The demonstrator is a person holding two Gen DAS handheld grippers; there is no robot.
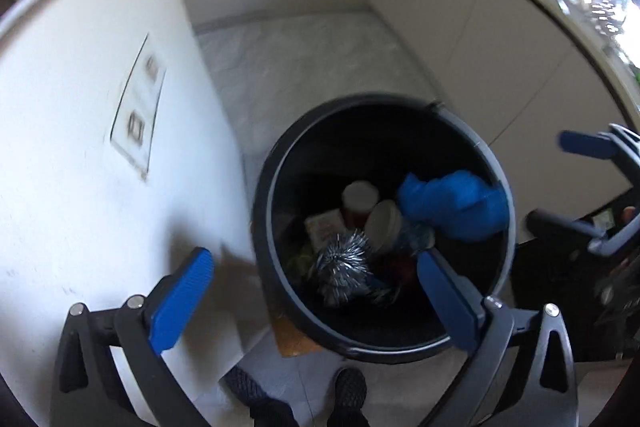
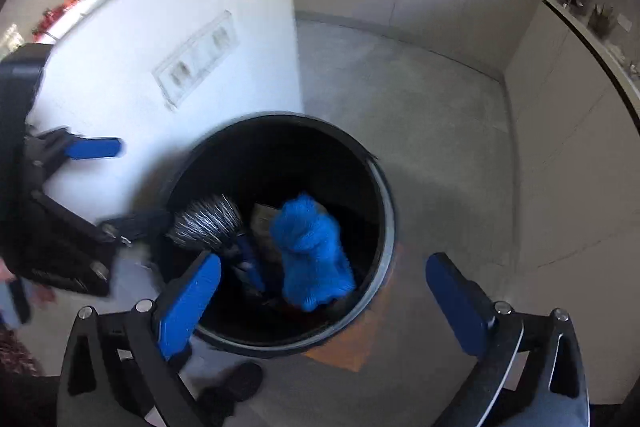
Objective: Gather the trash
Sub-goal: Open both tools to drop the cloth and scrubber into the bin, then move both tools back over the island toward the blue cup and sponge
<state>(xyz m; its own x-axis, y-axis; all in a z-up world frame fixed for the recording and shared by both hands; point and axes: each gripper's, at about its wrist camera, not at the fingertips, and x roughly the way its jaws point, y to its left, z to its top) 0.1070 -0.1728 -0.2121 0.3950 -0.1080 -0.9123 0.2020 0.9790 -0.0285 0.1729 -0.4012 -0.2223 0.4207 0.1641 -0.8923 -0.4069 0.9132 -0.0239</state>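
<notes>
Two hand-held grippers point down over a round black trash bin (image 1: 264, 211) standing on a grey floor (image 1: 304, 67) beside a white wall (image 1: 100, 107). The left gripper (image 1: 316, 291) and right gripper (image 2: 324, 291) both have their blue-padded jaws spread wide, holding nothing. Inside the bin lie a blue fuzzy cloth (image 1: 456, 203), silver tinsel (image 1: 344, 267) and two lidded jars (image 1: 360, 197).

Both point steeply down: left gripper (image 1: 316, 301) and right gripper (image 2: 322, 301), fingers spread wide, nothing between them.
</notes>
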